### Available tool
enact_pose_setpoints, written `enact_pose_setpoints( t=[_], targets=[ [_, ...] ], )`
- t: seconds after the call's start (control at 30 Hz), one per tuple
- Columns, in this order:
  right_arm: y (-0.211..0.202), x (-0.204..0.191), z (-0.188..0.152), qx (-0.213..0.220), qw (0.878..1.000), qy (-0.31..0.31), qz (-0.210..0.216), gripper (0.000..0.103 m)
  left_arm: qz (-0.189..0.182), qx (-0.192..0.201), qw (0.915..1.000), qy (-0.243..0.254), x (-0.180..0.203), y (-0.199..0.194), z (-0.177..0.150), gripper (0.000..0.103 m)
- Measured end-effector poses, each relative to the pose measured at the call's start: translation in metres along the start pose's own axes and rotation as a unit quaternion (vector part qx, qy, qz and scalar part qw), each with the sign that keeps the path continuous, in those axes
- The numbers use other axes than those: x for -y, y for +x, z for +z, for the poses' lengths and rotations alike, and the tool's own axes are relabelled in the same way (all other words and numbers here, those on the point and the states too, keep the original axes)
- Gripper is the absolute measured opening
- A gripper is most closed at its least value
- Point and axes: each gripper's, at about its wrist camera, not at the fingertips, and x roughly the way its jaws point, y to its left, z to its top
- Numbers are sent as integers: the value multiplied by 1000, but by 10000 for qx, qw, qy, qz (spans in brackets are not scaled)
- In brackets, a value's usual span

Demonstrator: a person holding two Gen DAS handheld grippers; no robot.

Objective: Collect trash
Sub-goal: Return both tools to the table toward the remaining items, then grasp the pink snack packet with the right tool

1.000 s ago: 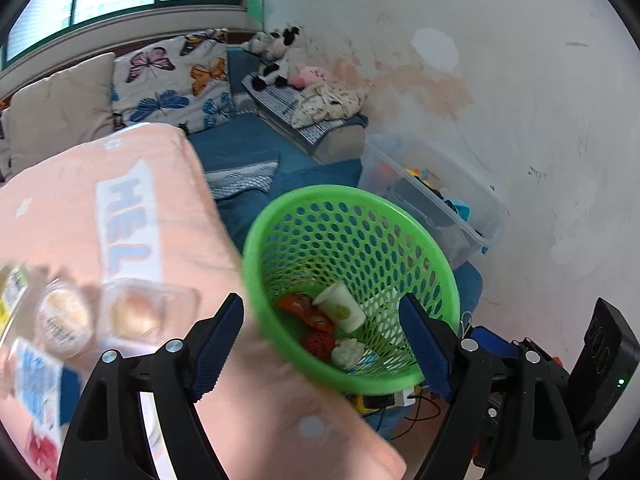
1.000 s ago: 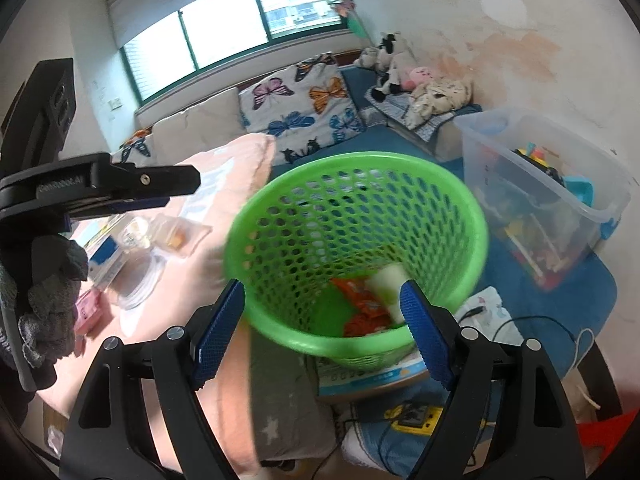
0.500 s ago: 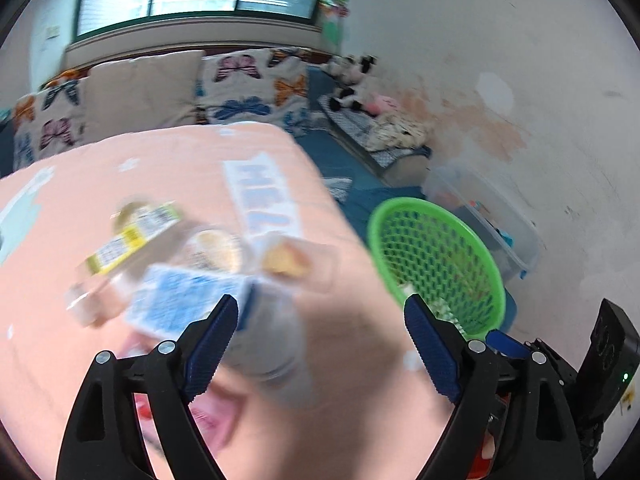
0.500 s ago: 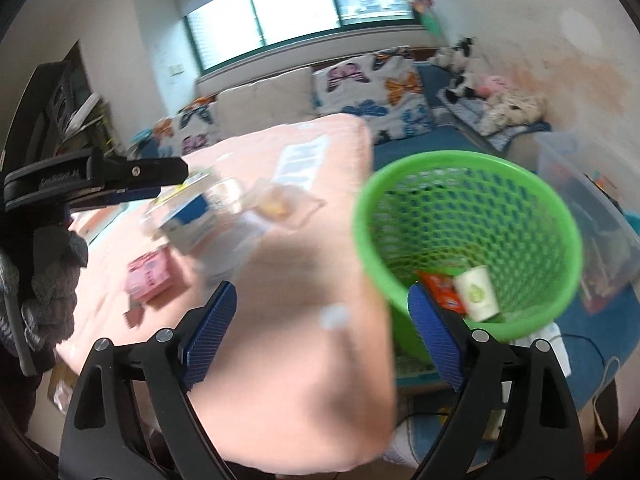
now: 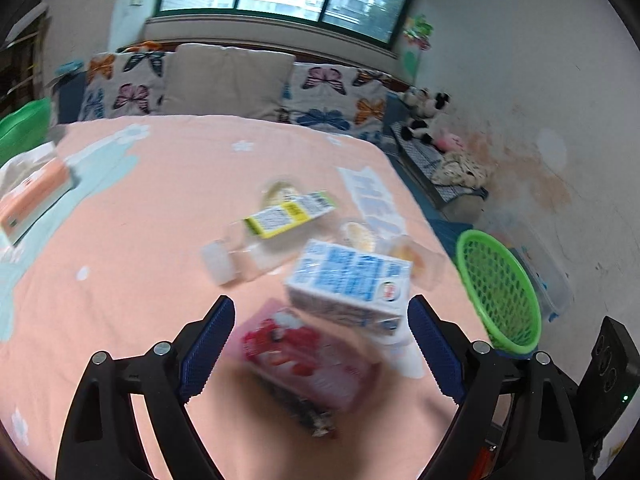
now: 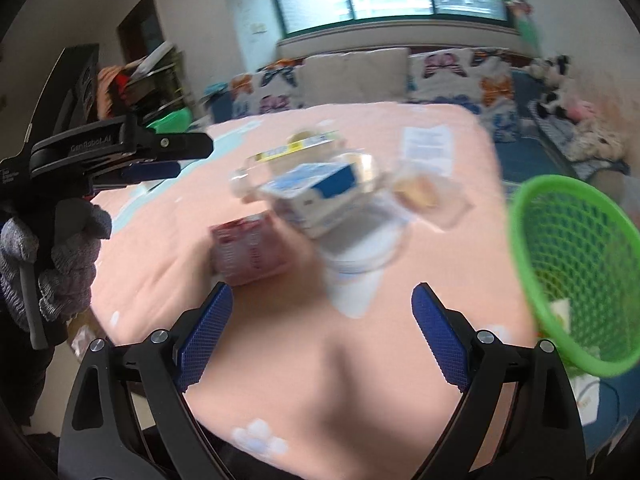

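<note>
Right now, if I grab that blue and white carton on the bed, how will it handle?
The blue and white carton looks boxy with flat sides, so probably stiff and unlikely to roll. It leans on other trash, so it may shift. The soft pink bedspread could let it tip.

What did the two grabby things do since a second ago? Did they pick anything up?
Both swung away from the green basket toward the trash on the pink bed cover. The left tool now faces the red packet and blue-and-white carton; the right tool turned too. Neither picked anything up: both stayed open and empty. The basket stayed beside the bed.
</note>
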Motion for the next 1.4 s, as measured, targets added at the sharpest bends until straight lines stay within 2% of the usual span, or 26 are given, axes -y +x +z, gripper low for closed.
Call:
enact_pose_setpoints(
  t=[0.33,0.63,0.9,1.4],
  targets=[
    [50,-37,14,-454,9965,-436,546,90,233,20,9988,-432,-42,-12,-15,87],
    [85,-54,32,-638,9933,-581,764,88,344,18,9974,-641,-68,-16,-19,87],
    [112,-67,35,-891,9895,-854,752,83,400,-36,9959,-814,-88,-15,-24,87],
    [134,-65,42,-1127,9876,-895,618,83,356,-113,9954,-878,-97,-8,-27,87]
  ],
)
